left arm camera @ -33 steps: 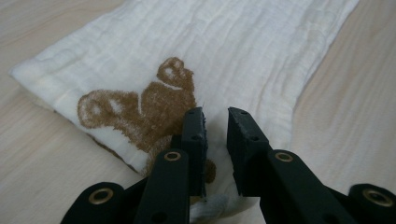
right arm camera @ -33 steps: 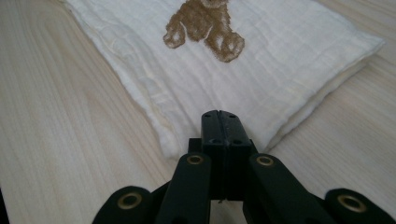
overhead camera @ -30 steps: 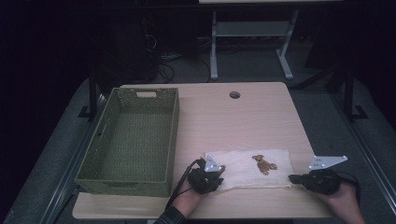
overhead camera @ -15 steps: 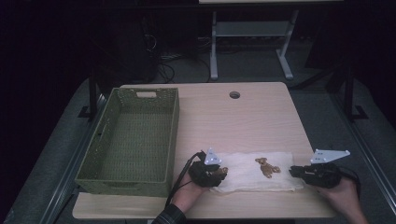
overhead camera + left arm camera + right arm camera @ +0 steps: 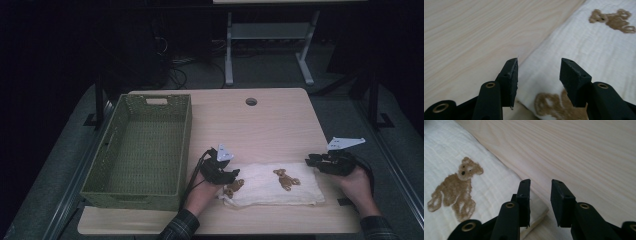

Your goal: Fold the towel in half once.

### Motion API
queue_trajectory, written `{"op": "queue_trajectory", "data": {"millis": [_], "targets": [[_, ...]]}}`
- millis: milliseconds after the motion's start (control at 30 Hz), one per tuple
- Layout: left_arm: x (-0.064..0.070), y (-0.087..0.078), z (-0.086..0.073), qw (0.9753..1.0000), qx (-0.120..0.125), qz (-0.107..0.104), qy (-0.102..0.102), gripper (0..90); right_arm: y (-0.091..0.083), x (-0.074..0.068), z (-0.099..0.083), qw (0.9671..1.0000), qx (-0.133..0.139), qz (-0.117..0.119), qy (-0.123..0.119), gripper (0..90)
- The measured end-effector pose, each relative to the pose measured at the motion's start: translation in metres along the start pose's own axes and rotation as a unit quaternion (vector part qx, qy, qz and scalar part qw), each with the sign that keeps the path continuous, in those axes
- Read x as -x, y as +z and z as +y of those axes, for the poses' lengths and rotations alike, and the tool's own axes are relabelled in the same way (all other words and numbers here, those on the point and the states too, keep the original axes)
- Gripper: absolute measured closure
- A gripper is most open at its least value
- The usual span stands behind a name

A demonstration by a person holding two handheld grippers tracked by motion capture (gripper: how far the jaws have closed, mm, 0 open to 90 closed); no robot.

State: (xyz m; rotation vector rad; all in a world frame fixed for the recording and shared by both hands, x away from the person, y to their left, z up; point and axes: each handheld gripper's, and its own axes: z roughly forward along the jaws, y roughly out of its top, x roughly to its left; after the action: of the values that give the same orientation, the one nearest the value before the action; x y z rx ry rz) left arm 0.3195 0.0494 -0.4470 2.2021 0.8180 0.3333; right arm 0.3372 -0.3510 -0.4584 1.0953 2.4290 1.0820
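Note:
A white cloth (image 5: 270, 185) with brown bear prints (image 5: 286, 179) lies folded near the table's front edge. My left gripper (image 5: 231, 175) is at the cloth's left end. In the left gripper view it (image 5: 539, 66) stands open, with one jaw over the cloth's edge and the other over the cloth (image 5: 579, 45). My right gripper (image 5: 310, 161) is at the cloth's far right corner. In the right gripper view it (image 5: 540, 186) stands open by a narrow gap just past the cloth's corner (image 5: 535, 207), with bare wood between its jaws. A bear print (image 5: 456, 187) lies to its left.
A green woven basket (image 5: 100, 185) with nothing in it stands on the left of the wooden table (image 5: 260, 130). A cable hole (image 5: 251, 101) is at the far middle. A white desk frame (image 5: 265, 35) stands on the floor beyond.
Both grippers have moved a little toward the far side of the table. The cloth has shifted, and a second bear print now shows at its left end.

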Motion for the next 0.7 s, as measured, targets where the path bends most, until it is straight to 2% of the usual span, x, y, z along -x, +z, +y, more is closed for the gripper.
{"op": "queue_trajectory", "data": {"millis": [133, 233, 433, 500, 700], "targets": [[-0.005, 0.003, 0.0, 1.0, -0.002, 0.008, -0.005, 48.4, 0.006, 0.001, -0.005, 0.9999, -0.013, -0.009, 0.005, 62.5], [-0.008, 0.005, -0.001, 0.9998, -0.005, 0.013, -0.014, 48.3, 0.01, 0.003, -0.009, 0.9996, -0.026, -0.009, 0.007, 62.5], [-0.014, 0.006, 0.0, 0.9991, -0.001, 0.035, -0.026, 48.3, 0.009, -0.003, -0.009, 0.9997, -0.025, 0.001, 0.007, 81.5], [-0.017, 0.006, -0.001, 0.9987, -0.001, 0.038, -0.034, 48.3, 0.01, -0.005, -0.008, 0.9996, -0.028, -0.003, -0.002, 83.2], [-0.018, 0.012, -0.003, 0.9986, -0.017, 0.04, -0.032, 48.9, 0.01, -0.006, -0.009, 0.9997, -0.025, -0.004, -0.002, 83.4]]}}
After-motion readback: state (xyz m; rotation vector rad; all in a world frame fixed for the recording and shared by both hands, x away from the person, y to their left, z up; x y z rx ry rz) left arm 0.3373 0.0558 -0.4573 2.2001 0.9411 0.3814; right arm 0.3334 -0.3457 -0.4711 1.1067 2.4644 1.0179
